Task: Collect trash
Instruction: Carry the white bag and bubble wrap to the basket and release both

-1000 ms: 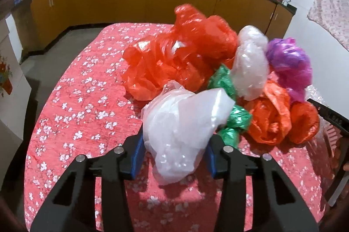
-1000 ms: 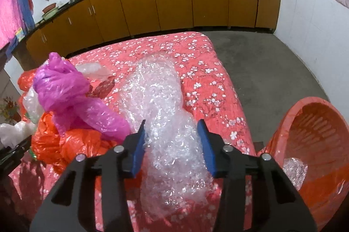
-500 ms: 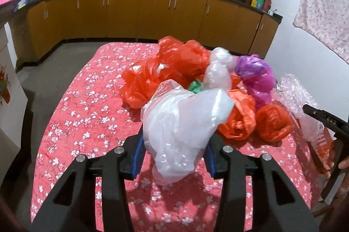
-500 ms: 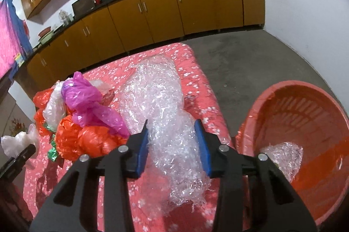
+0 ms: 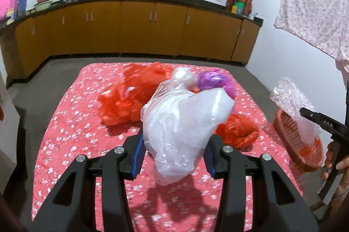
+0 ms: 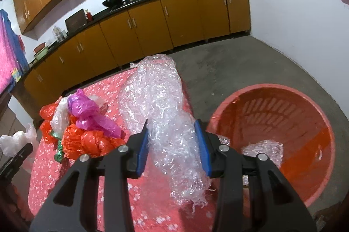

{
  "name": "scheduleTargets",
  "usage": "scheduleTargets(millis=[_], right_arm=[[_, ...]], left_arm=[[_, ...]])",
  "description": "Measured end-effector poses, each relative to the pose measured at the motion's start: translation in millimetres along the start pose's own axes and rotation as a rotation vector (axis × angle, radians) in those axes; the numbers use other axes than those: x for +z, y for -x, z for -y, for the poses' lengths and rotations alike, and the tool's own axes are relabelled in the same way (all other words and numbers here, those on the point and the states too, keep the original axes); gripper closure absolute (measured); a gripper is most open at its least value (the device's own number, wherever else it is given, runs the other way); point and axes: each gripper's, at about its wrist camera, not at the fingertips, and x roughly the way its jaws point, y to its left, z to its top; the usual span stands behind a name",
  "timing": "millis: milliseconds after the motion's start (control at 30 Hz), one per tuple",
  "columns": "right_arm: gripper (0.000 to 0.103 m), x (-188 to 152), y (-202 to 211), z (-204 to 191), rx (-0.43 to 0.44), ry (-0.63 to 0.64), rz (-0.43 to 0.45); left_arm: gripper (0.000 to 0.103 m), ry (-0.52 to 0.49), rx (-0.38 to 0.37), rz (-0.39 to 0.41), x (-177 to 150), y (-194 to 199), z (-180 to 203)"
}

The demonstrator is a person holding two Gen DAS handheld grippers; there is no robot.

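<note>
The white plastic bag (image 5: 185, 122) sat between the two blue pads of the left gripper (image 5: 173, 157). The pads pressed on its sides, so the left gripper was clenched on it. The bag hung in the air above the worktop (image 5: 72, 122), which had a red cloth with small white flowers. The top of the bag puffed up past the fingertips, and its bottom end drooped below them.

The roll of bubble wrap (image 6: 161, 109) sat between the pads of the right gripper (image 6: 172, 146). The pads squeezed it near its lower part, so the right gripper was grasping it. Most of the wrap stuck out ahead of the fingers, and a ragged end hung down under them. It was held over the right edge of the worktop.

Just beside the right gripper, on its right, stood the orange basket (image 6: 305, 114) on the grey floor. A small clump of clear wrap (image 6: 264, 149) lay inside it.

More trash lay on the worktop behind the white bag. There was a big orange bag (image 5: 128, 96), a purple bag (image 5: 214, 81), a small clear bag (image 5: 182, 76) and a crumpled orange bag (image 5: 238, 131). They lay bunched close together, touching each other.

In the left wrist view, a person's hand (image 5: 336, 157) held the right gripper at the far right edge, above the basket.

Yellow-brown cupboards (image 5: 139, 26) ran along the far wall, well apart from the worktop.
</note>
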Motion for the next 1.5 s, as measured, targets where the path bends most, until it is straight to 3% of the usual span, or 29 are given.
scheduleTargets(millis=[333,700,1133,1500], right_arm=[[0.063,-7.8,47.9,41.9,-0.072,-0.063,0.081],[0.063,-24.7,95.2,85.4,-0.246,-0.125,0.180],[0.063,-33.9,81.4,122.8,-0.322,-0.247,0.171],[0.064,-25.3,66.4,142.2,-0.334,-0.304,0.182]], left_arm=[[0.057,-0.076,-0.145,0.002,11.1,-13.1,68.8],[0.057,-0.182,-0.331,-0.024,16.2,-40.5,164.3],[0.057,-0.279,-0.468,-0.078,10.8,-75.8,236.0],[0.057,-0.324,-0.510,-0.125,2.1,-97.3,266.8]])
